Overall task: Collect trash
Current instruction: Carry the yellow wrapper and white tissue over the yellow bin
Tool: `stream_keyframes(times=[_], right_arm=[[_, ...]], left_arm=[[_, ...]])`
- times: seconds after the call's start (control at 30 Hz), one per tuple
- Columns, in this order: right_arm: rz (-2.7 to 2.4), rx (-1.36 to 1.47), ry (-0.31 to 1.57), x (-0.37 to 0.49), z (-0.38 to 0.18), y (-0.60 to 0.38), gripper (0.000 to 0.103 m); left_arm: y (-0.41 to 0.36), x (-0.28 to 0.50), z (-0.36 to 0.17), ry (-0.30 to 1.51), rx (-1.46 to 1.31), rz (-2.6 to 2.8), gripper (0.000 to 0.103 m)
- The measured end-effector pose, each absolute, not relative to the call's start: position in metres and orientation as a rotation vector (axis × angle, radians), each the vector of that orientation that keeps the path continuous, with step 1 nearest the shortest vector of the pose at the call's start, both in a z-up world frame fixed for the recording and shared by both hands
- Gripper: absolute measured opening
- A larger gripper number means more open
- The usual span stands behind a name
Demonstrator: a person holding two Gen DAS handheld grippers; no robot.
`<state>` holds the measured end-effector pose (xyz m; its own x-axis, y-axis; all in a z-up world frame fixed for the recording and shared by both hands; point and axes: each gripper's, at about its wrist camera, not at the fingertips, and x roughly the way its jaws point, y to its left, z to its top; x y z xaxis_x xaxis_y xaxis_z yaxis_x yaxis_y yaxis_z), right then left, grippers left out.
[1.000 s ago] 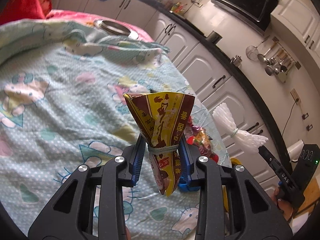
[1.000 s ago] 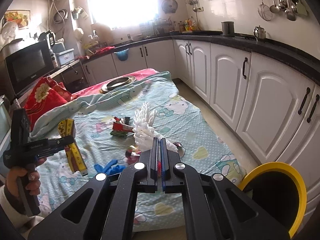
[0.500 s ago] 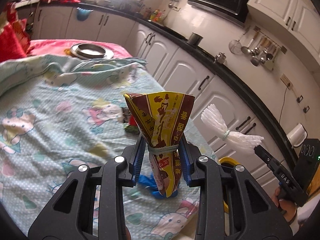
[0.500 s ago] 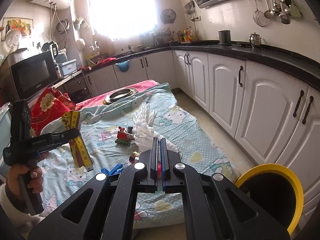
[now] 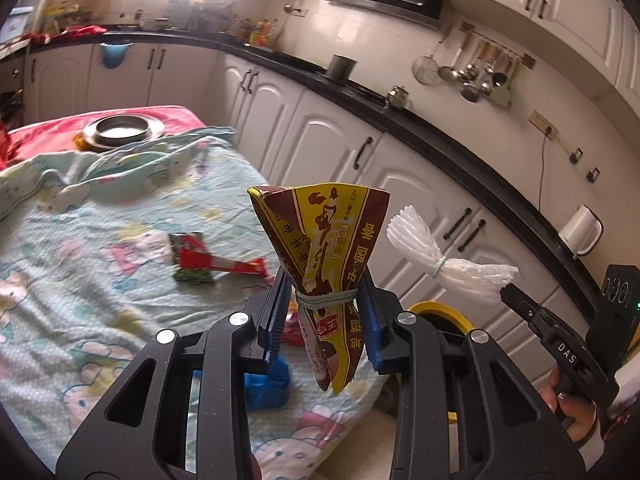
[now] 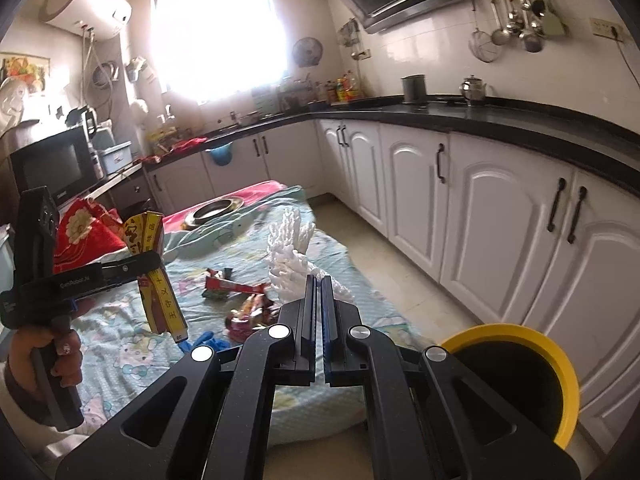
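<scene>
Your left gripper (image 5: 324, 312) is clamped on a brown-and-yellow snack wrapper (image 5: 326, 240), pinched at its waist where a rubber band (image 5: 326, 299) cinches it. The wrapper stands upright between the blue pads (image 5: 276, 320), flaring above them and trailing below. It is held in the air, above the near edge of the cartoon-print blanket (image 5: 100, 312).

Your right gripper (image 6: 316, 292) is closed on one end of a white foam net (image 6: 290, 252), which projects forward and up past the fingertips. A band ties it at mid-length.

Judgement on handling: both items appear very light and soft. The wrapper film looks slick and crushable; the banded waist is the firmest place to hold it. The foam net is springy, so the thin end in your jaws may slip; a grip nearer the band would be more secure.

The yellow-rimmed bin (image 6: 520, 376) sits low and to the right of your right gripper, on the floor beside the blanket. Neither item is over it yet.

Below and ahead of your left gripper, 2 further wrappers, a red packet (image 5: 208, 262) and a crumpled blue glove (image 5: 266, 384), lie on the blanket uncollected.
</scene>
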<state>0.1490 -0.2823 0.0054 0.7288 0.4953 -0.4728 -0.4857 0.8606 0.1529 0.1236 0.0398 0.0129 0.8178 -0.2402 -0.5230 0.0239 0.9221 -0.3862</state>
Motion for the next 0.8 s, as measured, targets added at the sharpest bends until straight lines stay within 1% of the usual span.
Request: stream_keyframes(times=[0.8], right_arm=[[0.295, 0.105, 0.498, 0.127, -0.009, -0.384, 0.003]], left_arm=[[-0.088, 0.152, 0.021, 0.61, -0.207, -0.39, 0.026]])
